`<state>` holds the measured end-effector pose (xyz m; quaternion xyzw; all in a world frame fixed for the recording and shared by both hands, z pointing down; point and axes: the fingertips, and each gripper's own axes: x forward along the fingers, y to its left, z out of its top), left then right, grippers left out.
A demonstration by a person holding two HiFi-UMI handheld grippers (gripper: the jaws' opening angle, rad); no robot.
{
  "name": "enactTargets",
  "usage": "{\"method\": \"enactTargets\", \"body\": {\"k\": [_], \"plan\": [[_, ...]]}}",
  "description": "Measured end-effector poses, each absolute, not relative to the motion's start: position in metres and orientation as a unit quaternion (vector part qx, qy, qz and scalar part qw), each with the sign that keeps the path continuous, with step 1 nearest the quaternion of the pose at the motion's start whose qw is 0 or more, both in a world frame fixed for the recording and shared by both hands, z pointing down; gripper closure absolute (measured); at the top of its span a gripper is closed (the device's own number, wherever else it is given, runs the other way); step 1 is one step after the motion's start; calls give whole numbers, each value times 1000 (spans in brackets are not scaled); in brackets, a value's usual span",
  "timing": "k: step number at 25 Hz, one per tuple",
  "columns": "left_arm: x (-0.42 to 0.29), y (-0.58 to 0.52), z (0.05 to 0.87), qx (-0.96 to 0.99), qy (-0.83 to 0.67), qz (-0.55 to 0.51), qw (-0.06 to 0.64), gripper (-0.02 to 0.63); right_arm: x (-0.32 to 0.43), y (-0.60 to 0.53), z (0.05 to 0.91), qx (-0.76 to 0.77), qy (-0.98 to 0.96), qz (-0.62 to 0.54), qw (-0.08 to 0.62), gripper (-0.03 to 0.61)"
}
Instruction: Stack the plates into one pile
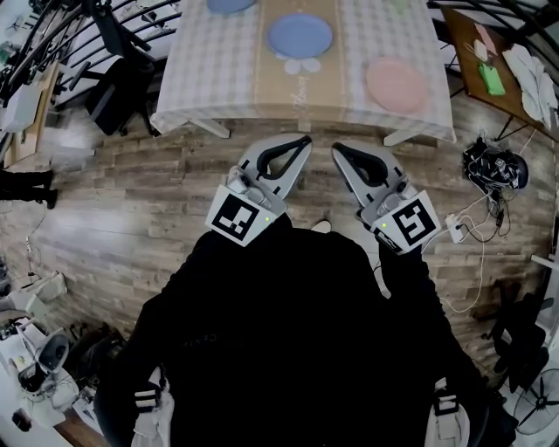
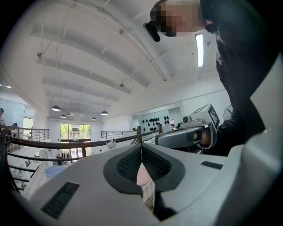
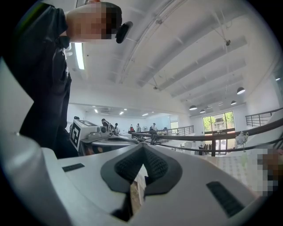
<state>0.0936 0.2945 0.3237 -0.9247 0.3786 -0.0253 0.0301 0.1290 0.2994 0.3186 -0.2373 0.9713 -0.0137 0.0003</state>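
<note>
Pose: left gripper (image 1: 303,142) and right gripper (image 1: 337,149) level, side by side | jaws: both closed, empty

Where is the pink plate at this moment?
In the head view the pink plate lies on the right side of the table, right of the central blue plate, beyond the right gripper.

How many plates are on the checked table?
3: a round blue plate in the middle, a round pink plate nearer on the right, a second blue plate cut by the picture's top edge. More may lie beyond it.
</note>
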Motion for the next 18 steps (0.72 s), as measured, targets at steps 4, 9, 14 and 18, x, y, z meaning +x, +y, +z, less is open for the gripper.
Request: {"method": "enactTargets", "body": {"k": [4,9,14,18], "plan": [[68,246,330,-928,372,-16,23,594,106,253,329,-245,969,-16,-22,571],[21,173,330,-932,363,-8,17,594,62,178,330,-258,965,-15,-35,571],[-27,99,325,-936,351,-8,20,594,10,106,323,-267,963,-18,-41,571],[-59,52,323,-941,340,-2,10,594,-27,55,323,-281,958,-26,-42,571]]}}
